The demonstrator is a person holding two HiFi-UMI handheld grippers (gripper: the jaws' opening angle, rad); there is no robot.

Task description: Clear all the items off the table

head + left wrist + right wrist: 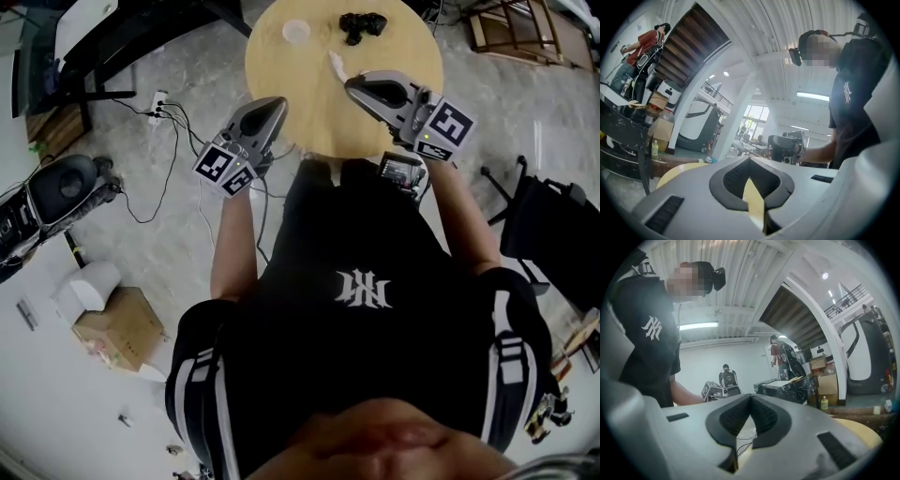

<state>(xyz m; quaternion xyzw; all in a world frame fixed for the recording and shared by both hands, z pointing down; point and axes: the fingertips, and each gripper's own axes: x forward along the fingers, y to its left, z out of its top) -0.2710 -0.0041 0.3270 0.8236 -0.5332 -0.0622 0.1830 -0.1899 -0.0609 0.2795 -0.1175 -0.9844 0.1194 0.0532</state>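
My left claw (pixel 275 105) and right claw (pixel 352 84) are both pinched shut on nothing at the round table's (pixel 314 112) near edge. At its far side lie a black game controller (pixel 362 25), probably rigid and light and best taken across one handle, and a small white cup (pixel 295 31), likely flimsy, so I'd take it by the rim.

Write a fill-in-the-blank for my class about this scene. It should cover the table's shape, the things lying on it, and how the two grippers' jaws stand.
1. The wooden table has a ___ top.
2. In the head view, the black game controller lies to the ___ of the small white cup.
3. The jaws of the left gripper and the right gripper are both ___, with nothing held.

Missing words: round; right; shut.
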